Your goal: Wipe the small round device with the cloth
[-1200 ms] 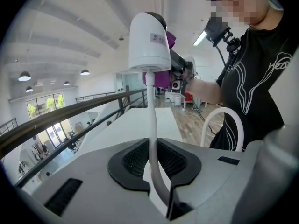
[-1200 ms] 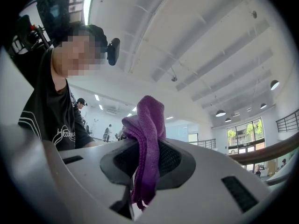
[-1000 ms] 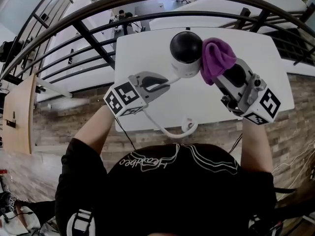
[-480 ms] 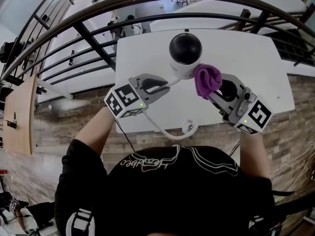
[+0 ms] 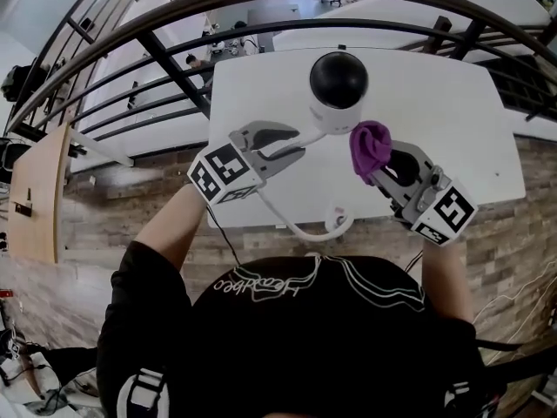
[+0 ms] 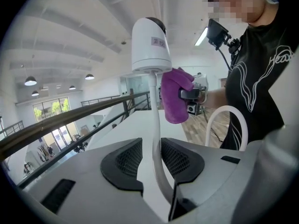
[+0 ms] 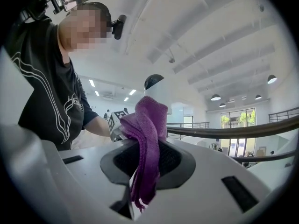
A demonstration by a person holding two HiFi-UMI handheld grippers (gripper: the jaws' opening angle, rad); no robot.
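Note:
The small round device (image 5: 338, 90), white with a black dome, stands on the white table (image 5: 452, 103). Its white cable (image 5: 277, 217) runs between the jaws of my left gripper (image 5: 298, 144). Those jaws are opening, and in the left gripper view the pads stand just off the cable (image 6: 154, 125). My right gripper (image 5: 383, 165) is shut on a bunched purple cloth (image 5: 370, 146). The cloth hangs just below and right of the device, apart from it. From the left gripper the device (image 6: 149, 43) rises ahead with the cloth (image 6: 175, 94) beside it. In the right gripper view the cloth (image 7: 147, 129) hides most of the device (image 7: 154, 85).
A dark metal railing (image 5: 174, 68) curves round the table's far and left sides, with a lower floor beyond it. The cable ends in a loop (image 5: 335, 225) at the table's near edge. Wood-pattern floor lies under the table.
The right gripper has drawn the cloth off the device's right side, down and toward the person. The left jaws have spread apart around the cable.

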